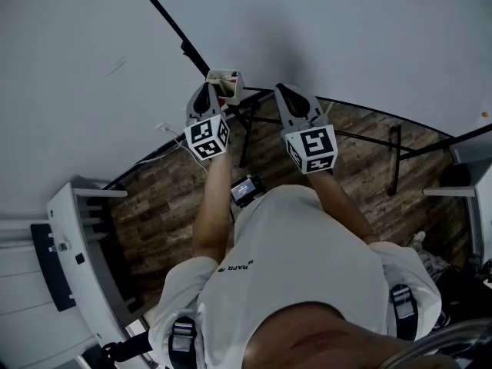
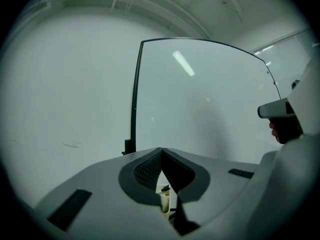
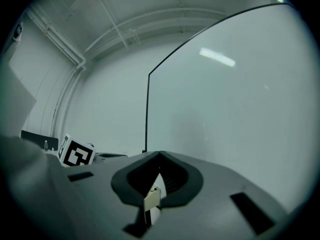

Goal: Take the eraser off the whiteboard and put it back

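Observation:
The whiteboard [image 1: 346,37] fills the top of the head view, with a black frame edge [image 1: 165,14]; it also faces both gripper views as the whiteboard [image 2: 210,99] and the whiteboard [image 3: 235,99]. A small open tray [image 1: 224,85] with red and pale items hangs at its lower edge. I cannot make out the eraser. My left gripper [image 1: 206,91] is held level just left of the tray, its jaws shut [image 2: 161,153] with nothing between them. My right gripper [image 1: 284,91] is level to the tray's right, jaws together [image 3: 160,157] and empty.
The board's black stand legs [image 1: 396,160] rest on a wooden floor [image 1: 161,206]. White furniture [image 1: 77,244] stands at the lower left. The right gripper [image 2: 287,119] shows at the edge of the left gripper view; the left gripper's marker cube [image 3: 76,152] shows in the right one.

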Demonstrator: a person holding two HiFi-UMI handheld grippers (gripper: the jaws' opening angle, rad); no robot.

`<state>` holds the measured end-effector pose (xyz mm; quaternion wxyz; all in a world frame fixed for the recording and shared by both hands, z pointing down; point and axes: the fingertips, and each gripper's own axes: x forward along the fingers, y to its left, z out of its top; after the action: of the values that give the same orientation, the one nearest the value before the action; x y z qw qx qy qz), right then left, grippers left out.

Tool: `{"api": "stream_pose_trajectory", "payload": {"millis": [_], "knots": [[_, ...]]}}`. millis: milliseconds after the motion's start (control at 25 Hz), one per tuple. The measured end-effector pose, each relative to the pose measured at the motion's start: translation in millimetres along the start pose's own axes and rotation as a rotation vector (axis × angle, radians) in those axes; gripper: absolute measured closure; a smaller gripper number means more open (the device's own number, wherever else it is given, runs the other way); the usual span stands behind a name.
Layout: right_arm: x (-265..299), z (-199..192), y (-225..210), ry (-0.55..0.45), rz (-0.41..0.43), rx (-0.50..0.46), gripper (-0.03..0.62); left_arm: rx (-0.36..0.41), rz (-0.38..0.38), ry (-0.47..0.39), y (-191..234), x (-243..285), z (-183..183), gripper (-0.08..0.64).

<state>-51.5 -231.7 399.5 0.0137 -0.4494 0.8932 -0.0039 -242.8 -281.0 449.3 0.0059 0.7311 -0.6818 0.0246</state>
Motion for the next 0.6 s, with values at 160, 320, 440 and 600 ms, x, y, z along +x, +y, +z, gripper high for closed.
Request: {"api": "stream_pose_trajectory", "payload": {"millis": [160, 320, 440, 600], "knots": [[2, 1, 1, 0.003, -0.003, -0.001, 0.58, 0.001, -0.013, -0.02, -11, -9, 12, 0.557], [1, 1, 1, 0.002, -0.005, -0.002, 0.58, 0.007, -0.024, -0.045, -24, -18, 26, 0.558], [-1, 3, 3, -0.002, -0.01, 0.0, 0.58, 0.004, -0.032, -0.056, -30, -27, 32, 0.558], [-4, 4, 4, -0.007, -0.017, -0.001, 0.58, -0.004, -0.035, -0.069, -37, -37, 38, 0.558]]}}
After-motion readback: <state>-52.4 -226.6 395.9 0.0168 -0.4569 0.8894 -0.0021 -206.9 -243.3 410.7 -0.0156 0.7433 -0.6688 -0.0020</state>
